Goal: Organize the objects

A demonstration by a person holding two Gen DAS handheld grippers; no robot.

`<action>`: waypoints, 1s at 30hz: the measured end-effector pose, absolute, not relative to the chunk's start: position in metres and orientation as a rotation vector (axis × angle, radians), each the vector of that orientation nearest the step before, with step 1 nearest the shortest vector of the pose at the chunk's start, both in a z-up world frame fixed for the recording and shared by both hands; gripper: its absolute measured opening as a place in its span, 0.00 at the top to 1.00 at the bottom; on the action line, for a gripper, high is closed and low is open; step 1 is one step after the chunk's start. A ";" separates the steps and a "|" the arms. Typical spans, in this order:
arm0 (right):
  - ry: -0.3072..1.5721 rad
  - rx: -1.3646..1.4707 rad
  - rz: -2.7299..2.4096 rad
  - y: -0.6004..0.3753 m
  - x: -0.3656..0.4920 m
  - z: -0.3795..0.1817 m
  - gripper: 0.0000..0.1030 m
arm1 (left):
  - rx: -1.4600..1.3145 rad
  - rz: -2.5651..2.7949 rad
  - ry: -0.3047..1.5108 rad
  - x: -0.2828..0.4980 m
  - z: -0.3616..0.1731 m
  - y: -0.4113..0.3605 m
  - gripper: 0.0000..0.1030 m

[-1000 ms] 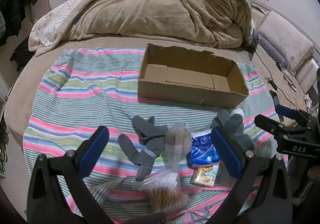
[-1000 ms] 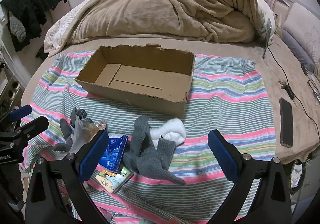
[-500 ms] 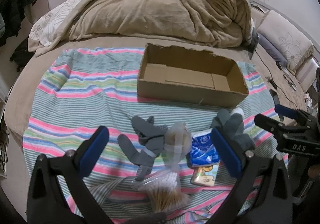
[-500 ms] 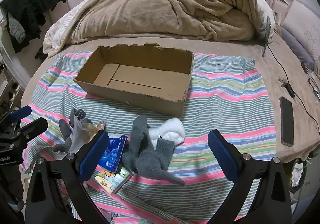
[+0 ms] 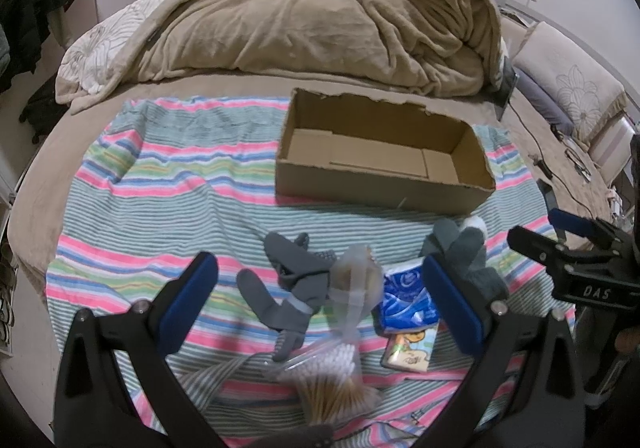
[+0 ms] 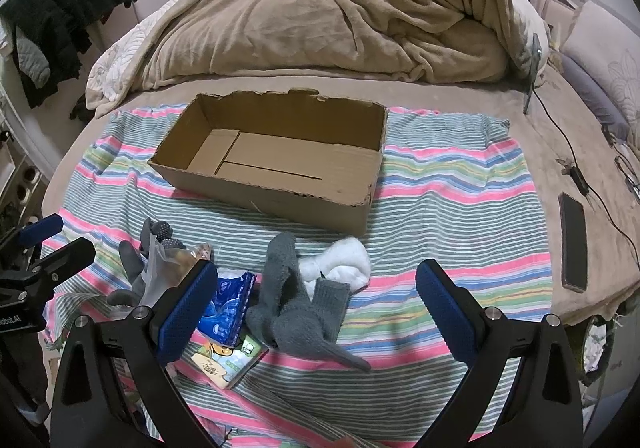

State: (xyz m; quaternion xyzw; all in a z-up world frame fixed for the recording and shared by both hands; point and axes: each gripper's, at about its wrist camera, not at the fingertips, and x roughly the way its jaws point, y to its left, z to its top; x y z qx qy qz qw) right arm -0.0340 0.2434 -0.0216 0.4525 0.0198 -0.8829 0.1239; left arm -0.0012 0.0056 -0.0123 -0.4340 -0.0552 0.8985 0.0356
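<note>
An empty cardboard box (image 5: 380,187) (image 6: 280,191) stands on a striped towel (image 5: 160,207) on the bed. In front of it lie grey gloves (image 5: 296,284), a clear bag of cotton swabs (image 5: 332,368), a blue tissue pack (image 5: 406,296) (image 6: 228,304), a small picture card pack (image 5: 410,348) (image 6: 228,358), and grey and white socks (image 6: 304,312) (image 5: 464,248). My left gripper (image 5: 320,300) is open and empty, above the gloves and the bag. My right gripper (image 6: 316,308) is open and empty, above the socks.
A rumpled tan blanket (image 5: 320,15) lies behind the box. A black phone (image 6: 574,244) and cables (image 6: 576,175) lie on the bed at the right. Dark clothes (image 6: 60,15) hang at the left. Pillows (image 5: 568,87) lie at the far right.
Both views have shifted only slightly. Nothing was taken hold of, and both grippers stay open.
</note>
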 end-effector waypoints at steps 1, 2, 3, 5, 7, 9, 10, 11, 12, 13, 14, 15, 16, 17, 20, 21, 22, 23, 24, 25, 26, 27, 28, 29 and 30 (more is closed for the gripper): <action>0.058 1.320 -2.573 0.244 -0.034 -0.022 0.02 | -1.334 2.760 -0.171 -0.001 -0.012 0.005 0.00; 0.058 1.320 -2.573 0.244 -0.034 -0.022 0.02 | -1.334 2.760 -0.172 -0.001 -0.012 0.005 0.00; 0.059 1.319 -2.574 0.244 -0.034 -0.022 0.02 | -1.335 2.760 -0.174 -0.001 -0.013 0.005 0.00; 0.058 1.318 -2.574 0.244 -0.034 -0.022 0.02 | -1.335 2.759 -0.176 -0.001 -0.012 0.004 0.00; 0.062 1.317 -2.579 0.244 -0.034 -0.021 0.02 | -1.334 2.760 -0.176 -0.001 -0.012 0.004 0.00; 0.062 1.319 -2.580 0.243 -0.034 -0.022 0.02 | -1.335 2.759 -0.178 -0.001 -0.012 0.004 0.00; 0.063 1.318 -2.580 0.243 -0.034 -0.022 0.02 | -1.335 2.760 -0.178 -0.001 -0.012 0.004 0.00; 0.065 1.317 -2.580 0.243 -0.034 -0.022 0.02 | -1.335 2.759 -0.179 -0.001 -0.012 0.004 0.00; 0.064 1.317 -2.580 0.243 -0.034 -0.022 0.02 | -1.334 2.759 -0.181 -0.001 -0.012 0.004 0.00; 0.063 1.317 -2.581 0.243 -0.034 -0.022 0.02 | -1.333 2.758 -0.182 0.000 -0.012 0.003 0.00; 0.063 1.317 -2.581 0.243 -0.034 -0.022 0.02 | -1.333 2.758 -0.182 0.000 -0.012 0.004 0.00; 0.063 1.318 -2.581 0.243 -0.034 -0.022 0.02 | -1.333 2.759 -0.182 0.000 -0.012 0.003 0.00; 0.063 1.318 -2.581 0.243 -0.034 -0.022 0.02 | -1.333 2.759 -0.182 0.000 -0.012 0.003 0.00; 0.062 1.320 -2.581 0.242 -0.034 -0.022 0.02 | -1.333 2.759 -0.182 0.000 -0.012 0.003 0.00; 0.066 1.321 -2.579 0.242 -0.034 -0.022 0.02 | -1.331 2.759 -0.188 0.001 -0.011 0.003 0.00; 0.066 1.322 -2.578 0.241 -0.034 -0.022 0.02 | -1.332 2.760 -0.190 0.001 -0.011 0.003 0.00; 0.067 1.323 -2.578 0.241 -0.034 -0.022 0.02 | -1.332 2.758 -0.192 0.001 -0.011 0.002 0.00; 0.066 1.323 -2.578 0.241 -0.034 -0.022 0.02 | -1.332 2.757 -0.193 0.001 -0.011 0.002 0.00; 0.066 1.322 -2.578 0.241 -0.034 -0.022 0.02 | -1.331 2.759 -0.191 0.001 -0.011 0.002 0.00; 0.066 1.322 -2.579 0.241 -0.034 -0.022 0.02 | -1.328 2.759 -0.190 0.001 -0.011 0.002 0.00; 0.065 1.322 -2.579 0.241 -0.034 -0.022 0.02 | -1.327 2.759 -0.191 0.001 -0.010 0.002 0.00; 0.067 1.322 -2.579 0.240 -0.035 -0.023 0.02 | -1.327 2.758 -0.191 0.001 -0.010 0.002 0.00; 0.071 1.325 -2.580 0.240 -0.035 -0.024 0.02 | -1.328 2.756 -0.190 0.001 -0.010 0.002 0.00; 0.073 1.328 -2.580 0.240 -0.035 -0.024 0.02 | -1.329 2.755 -0.189 0.001 -0.010 0.002 0.00; 0.074 1.332 -2.579 0.239 -0.035 -0.024 0.02 | -1.328 2.754 -0.190 0.001 -0.010 0.001 0.00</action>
